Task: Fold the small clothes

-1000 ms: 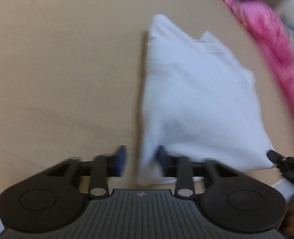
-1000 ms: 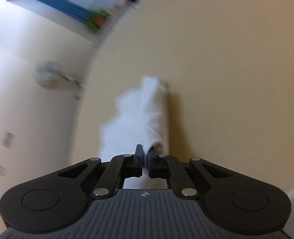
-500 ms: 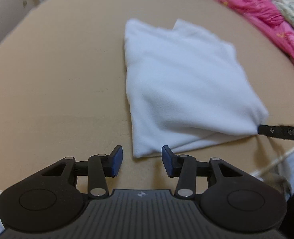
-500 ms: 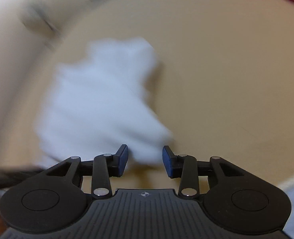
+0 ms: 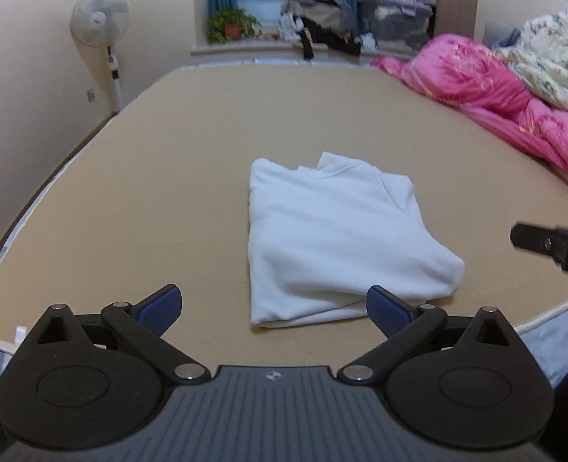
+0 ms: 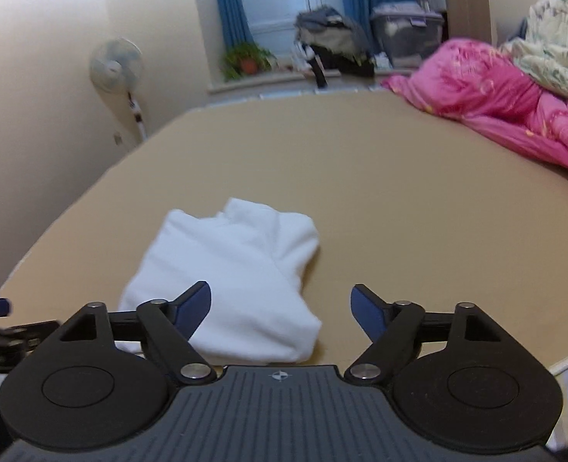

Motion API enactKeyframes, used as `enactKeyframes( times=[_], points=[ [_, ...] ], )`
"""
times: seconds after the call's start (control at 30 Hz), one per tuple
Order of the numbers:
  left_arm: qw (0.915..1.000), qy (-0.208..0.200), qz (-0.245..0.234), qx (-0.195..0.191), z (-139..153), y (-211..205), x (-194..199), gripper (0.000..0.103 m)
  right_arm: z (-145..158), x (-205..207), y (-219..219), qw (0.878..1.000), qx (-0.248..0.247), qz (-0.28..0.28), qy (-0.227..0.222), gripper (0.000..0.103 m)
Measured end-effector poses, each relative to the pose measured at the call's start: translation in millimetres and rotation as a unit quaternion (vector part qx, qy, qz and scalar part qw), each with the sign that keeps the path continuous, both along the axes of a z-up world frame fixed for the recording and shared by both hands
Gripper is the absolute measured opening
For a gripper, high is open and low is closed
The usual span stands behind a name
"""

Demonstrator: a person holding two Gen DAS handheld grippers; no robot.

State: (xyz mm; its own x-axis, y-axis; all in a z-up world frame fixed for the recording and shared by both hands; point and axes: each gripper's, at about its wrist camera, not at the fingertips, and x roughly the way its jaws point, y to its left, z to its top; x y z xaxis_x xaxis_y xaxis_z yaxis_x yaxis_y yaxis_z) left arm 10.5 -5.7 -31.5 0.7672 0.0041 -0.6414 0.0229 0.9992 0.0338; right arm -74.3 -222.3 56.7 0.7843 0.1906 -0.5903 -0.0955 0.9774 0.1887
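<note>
I held both grippers raised above a tan bed surface (image 5: 191, 146), each spread wide and gripping nothing. Just ahead of my left gripper (image 5: 274, 306) lay a white garment (image 5: 330, 231), folded into a compact rectangle with a collar-like flap at its far edge. From my right gripper (image 6: 280, 308), the same garment (image 6: 241, 269) sat ahead and slightly to the left, its near edge just beyond the blue pads. Neither gripper touched the cloth. Farther ahead and to the right lay a pink quilt (image 5: 495, 92); a standing fan (image 5: 100, 23) stood far ahead on the left. I judged that this garment's fold was finished and released. The next move probably called for setting the bundle aside or reaching for another small garment, though I saw none within reach.
</note>
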Motion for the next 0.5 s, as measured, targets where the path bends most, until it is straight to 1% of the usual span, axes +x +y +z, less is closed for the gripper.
enactKeyframes(
  times=[0.03,0.07,0.13,0.17,0.2,0.23,0.27,0.3,0.33,0.43,0.5],
  points=[
    [1.0,-0.006,0.002,-0.004,-9.2,-0.9,-2.5,0.102,-4.6,-5.3,1.2,1.0,0.006,-0.003,0.001,0.083],
    [0.9999,0.0,0.003,-0.013,-19.8,-0.6,-2.2,0.102,-9.1,-11.7,0.1,1.0,0.01,-0.007,0.007,0.083],
    [0.9976,0.054,0.021,-0.038,-33.5,1.6,9.2,0.102,-21.5,-11.7,3.9,0.999,0.003,-0.003,0.036,0.083],
    [0.9964,0.056,0.024,-0.059,-32.9,6.2,13.9,0.102,-24.3,-10.1,6.5,0.999,-0.006,0.003,0.043,0.083],
    [0.996,0.046,0.024,-0.073,-30.3,7.8,16.8,0.102,-24.6,-10.3,9.3,0.999,-0.016,0.006,0.038,0.083],
    [0.9968,0.036,0.026,-0.066,-28.5,6.5,19.6,0.102,-25.3,-7.2,11.9,0.999,-0.026,0.008,0.031,0.083],
    [0.998,0.031,0.033,-0.046,-28.3,3.2,23.2,0.102,-26.4,-4.4,16.1,0.999,-0.036,0.011,0.027,0.083],
    [0.9984,0.029,0.035,-0.032,-29.4,0.4,25.8,0.102,-27.9,-4.3,18.5,0.999,-0.044,0.015,0.027,0.083],
    [0.9985,0.032,0.034,-0.028,-31.1,-0.9,28.5,0.102,-31.0,-0.2,19.8,0.998,-0.047,0.016,0.032,0.083],
    [0.9972,0.053,0.03,-0.044,-37.2,-0.2,34.5,0.102,-38.1,6.6,23.8,0.998,-0.038,0.012,0.047,0.083],
    [0.9969,0.059,0.03,-0.041,-39.1,-1.0,35.8,0.102,-40.3,7.0,26.8,0.998,-0.032,0.015,0.05,0.083]
  ],
)
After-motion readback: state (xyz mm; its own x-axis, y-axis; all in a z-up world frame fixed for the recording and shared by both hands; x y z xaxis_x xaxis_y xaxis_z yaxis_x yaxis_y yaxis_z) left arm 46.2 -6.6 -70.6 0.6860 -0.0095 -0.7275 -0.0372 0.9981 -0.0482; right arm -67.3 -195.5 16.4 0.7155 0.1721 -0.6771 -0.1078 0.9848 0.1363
